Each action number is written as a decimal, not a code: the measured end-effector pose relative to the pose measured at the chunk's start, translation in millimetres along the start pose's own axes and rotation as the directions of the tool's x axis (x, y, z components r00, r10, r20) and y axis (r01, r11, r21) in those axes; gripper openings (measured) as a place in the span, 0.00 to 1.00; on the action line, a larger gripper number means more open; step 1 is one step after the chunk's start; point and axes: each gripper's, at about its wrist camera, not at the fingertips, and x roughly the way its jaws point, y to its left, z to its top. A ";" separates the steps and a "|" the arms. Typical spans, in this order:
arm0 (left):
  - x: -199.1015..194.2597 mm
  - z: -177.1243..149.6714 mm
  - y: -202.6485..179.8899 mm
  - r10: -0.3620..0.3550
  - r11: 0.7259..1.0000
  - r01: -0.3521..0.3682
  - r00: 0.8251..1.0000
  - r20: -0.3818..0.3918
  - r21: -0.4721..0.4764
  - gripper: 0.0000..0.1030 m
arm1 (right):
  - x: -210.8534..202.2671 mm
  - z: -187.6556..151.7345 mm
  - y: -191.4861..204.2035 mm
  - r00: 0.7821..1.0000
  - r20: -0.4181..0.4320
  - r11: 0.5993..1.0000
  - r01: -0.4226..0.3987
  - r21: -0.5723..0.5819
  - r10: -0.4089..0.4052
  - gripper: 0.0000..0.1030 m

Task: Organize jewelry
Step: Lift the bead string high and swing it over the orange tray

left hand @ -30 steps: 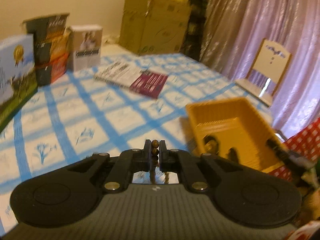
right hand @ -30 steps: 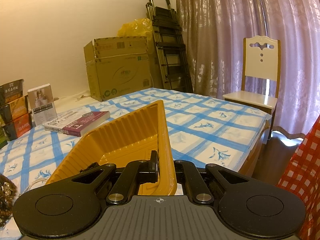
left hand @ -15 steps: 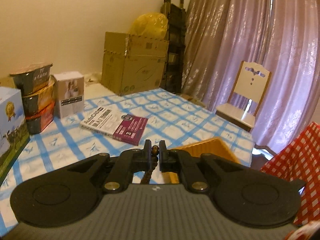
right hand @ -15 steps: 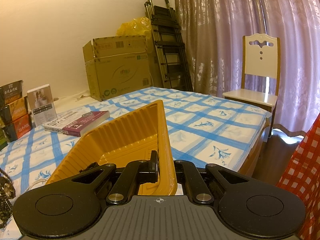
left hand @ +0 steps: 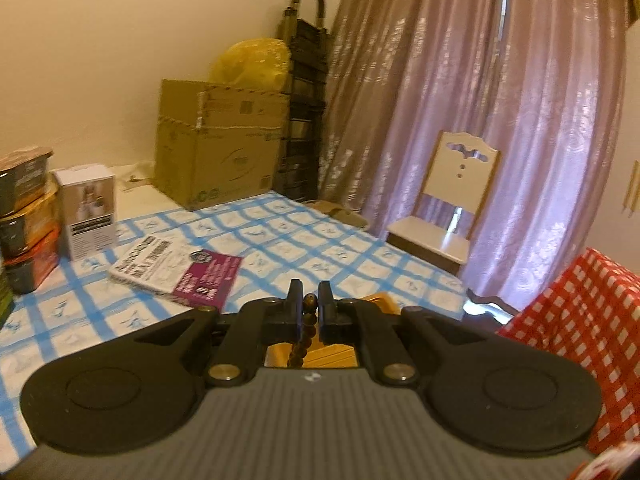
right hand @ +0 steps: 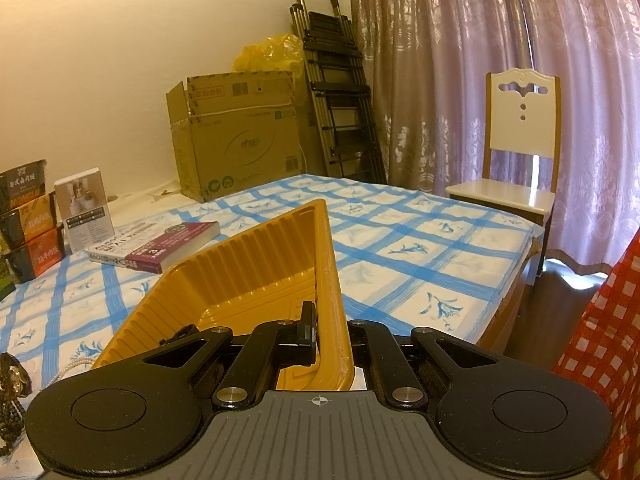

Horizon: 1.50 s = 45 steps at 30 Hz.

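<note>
— One string of brown beads (left hand: 305, 326) is held up by the left gripper (left hand: 309, 307). The jaws are closed on it, near its top, and the rest of the string hangs down below them.

— Where is it to be put?

— Most likely in the yellow tray (right hand: 256, 280). The tray is gripped at its side wall by the right gripper (right hand: 326, 334), whose jaws are shut on that wall. It looks tipped up a little off the bed (right hand: 420, 256) with the blue check sheet.

— Is anything in the tray yet?

— Something small and dark (right hand: 178, 334) can be seen low in the tray, partly hidden by the gripper. What it is cannot be told. The bead string is not in the tray yet. In the left view, a bit of yellow is seen under the hanging beads, so the string seems to be held above or near the tray.

— What is left?

— More jewelry (right hand: 12, 392) is seen at the left edge of the right view: dark beads and something shiny, lying just outside the tray. A thin pale chain (right hand: 74, 365) lies near them on the sheet. None of these is put away yet. So the job seems only partly done: one string is on its way, and more pieces are waiting.
</note>
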 end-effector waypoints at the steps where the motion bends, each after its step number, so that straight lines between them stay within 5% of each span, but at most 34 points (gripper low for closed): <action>1: 2.6 1.2 -3.9 -0.012 1.000 0.012 1.000 0.002 0.004 0.06 | 0.0 0.0 -0.1 1.000 0.000 1.000 0.000 0.002 0.000 0.05; 34: 114.7 -4.9 -86.5 -0.280 0.960 0.281 0.958 -0.070 0.002 0.06 | -2.3 3.8 2.3 1.000 0.003 1.000 -0.013 0.012 0.013 0.05; 45: 174.1 -50.6 -67.6 -0.259 0.965 0.243 0.934 -0.247 -0.096 0.06 | -3.0 3.7 2.2 1.000 0.002 1.000 -0.014 0.014 0.014 0.05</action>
